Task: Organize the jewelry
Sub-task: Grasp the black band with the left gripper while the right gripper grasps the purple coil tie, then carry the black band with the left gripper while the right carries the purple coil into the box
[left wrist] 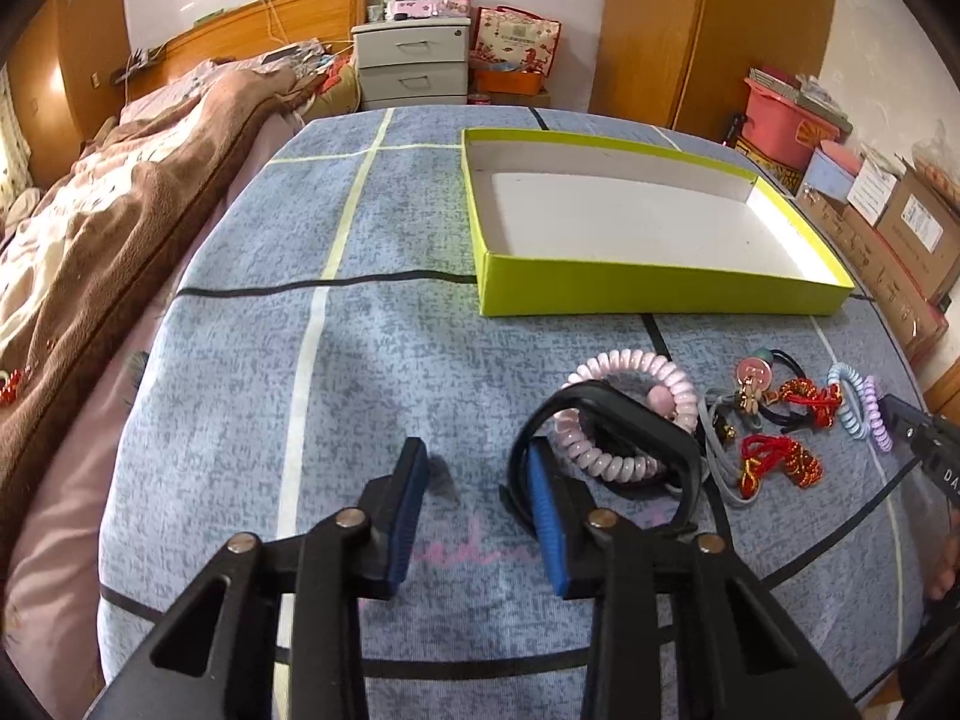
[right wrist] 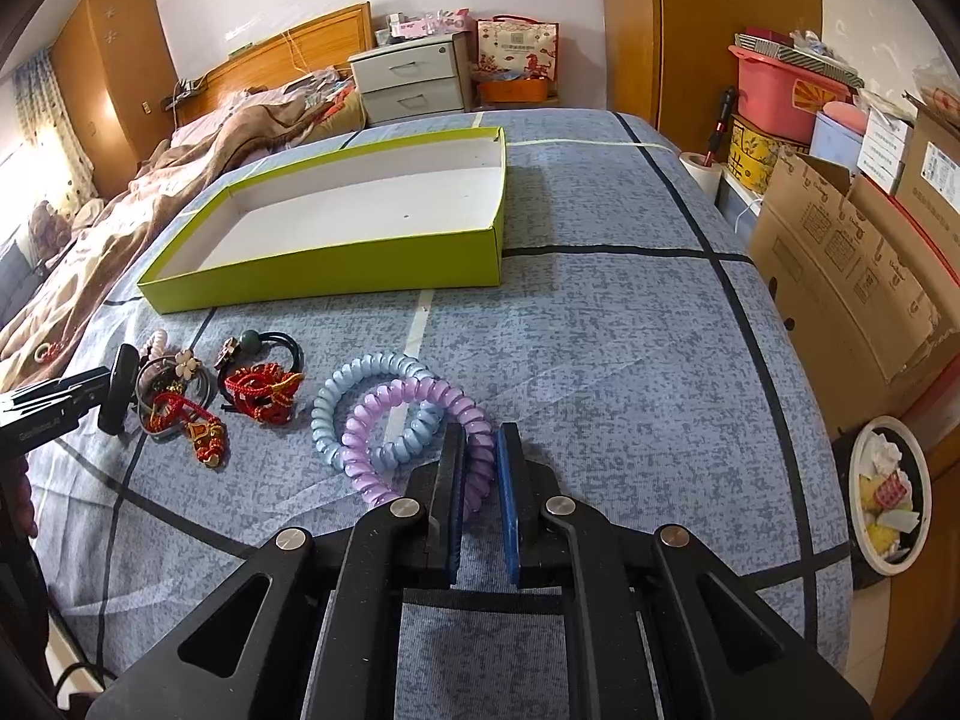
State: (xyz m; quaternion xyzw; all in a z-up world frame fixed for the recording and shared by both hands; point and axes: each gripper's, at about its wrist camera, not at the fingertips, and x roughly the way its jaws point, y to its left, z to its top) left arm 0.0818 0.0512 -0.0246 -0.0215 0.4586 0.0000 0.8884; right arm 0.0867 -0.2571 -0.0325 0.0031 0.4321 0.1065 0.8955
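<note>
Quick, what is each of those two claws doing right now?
Left gripper: open, holding nothing, beside the pink coil bracelet.
Right gripper: closed on the purple coil bracelet.

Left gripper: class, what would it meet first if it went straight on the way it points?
Probably nothing soon: between the left gripper fingers lies only bedsheet. The green box and pink coil sit to its right. Depth is uncertain.

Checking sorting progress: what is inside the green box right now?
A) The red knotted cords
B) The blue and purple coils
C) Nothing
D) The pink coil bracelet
C: the green box shows only its bare white floor, and all the jewelry lies on the bedspread in front of it.
</note>
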